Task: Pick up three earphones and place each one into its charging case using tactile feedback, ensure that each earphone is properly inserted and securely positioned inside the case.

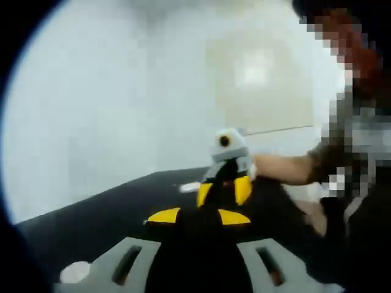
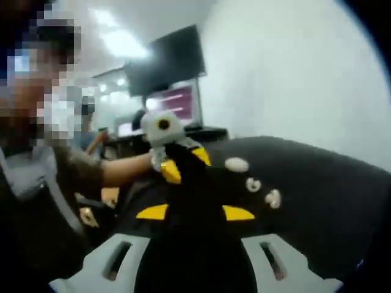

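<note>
Both grippers are raised above a black table [image 2: 317, 183] and face each other. My left gripper [image 1: 199, 215] rises from the bottom of its view, its yellow-tipped jaws together with no gap showing. My right gripper [image 2: 195, 212] looks the same. The right gripper [image 1: 223, 190] appears ahead in the left gripper view, and the left gripper [image 2: 186, 163] ahead in the right gripper view. Three small white items lie in a row on the table: an oval one [image 2: 236, 164] and two smaller ones [image 2: 253, 184] [image 2: 272, 198]. They are too blurred to tell earphone from case.
A white piece [image 1: 189, 187] lies on the table beyond the right gripper, and another white round thing [image 1: 74, 271] sits low left. A person's forearm [image 1: 281, 168] reaches in behind the grippers. A dark monitor [image 2: 165, 61] hangs at the back; a pale wall [image 1: 122, 91] stands beyond the table.
</note>
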Action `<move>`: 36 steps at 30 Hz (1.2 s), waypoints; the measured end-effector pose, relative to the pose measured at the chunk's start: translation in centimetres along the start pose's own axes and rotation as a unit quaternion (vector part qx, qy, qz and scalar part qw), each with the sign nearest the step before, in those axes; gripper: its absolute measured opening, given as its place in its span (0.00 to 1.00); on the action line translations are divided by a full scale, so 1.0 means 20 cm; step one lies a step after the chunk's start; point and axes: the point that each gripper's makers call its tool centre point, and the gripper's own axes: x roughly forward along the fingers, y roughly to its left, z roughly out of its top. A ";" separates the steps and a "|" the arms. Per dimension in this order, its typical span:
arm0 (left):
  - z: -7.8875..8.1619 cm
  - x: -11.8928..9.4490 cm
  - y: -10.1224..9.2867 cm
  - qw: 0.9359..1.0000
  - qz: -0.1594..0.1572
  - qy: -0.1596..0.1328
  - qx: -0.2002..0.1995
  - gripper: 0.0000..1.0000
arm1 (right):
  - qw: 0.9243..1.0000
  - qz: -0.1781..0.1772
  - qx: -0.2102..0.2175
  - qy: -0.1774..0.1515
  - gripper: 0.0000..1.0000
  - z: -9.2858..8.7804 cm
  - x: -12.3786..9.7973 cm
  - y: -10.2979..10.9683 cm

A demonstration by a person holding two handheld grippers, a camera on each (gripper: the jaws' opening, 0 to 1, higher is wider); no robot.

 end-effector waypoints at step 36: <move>-0.22 0.03 -0.07 0.993 -0.030 0.112 -0.011 0.22 | 0.995 0.013 0.059 0.083 0.34 -0.12 0.04 0.06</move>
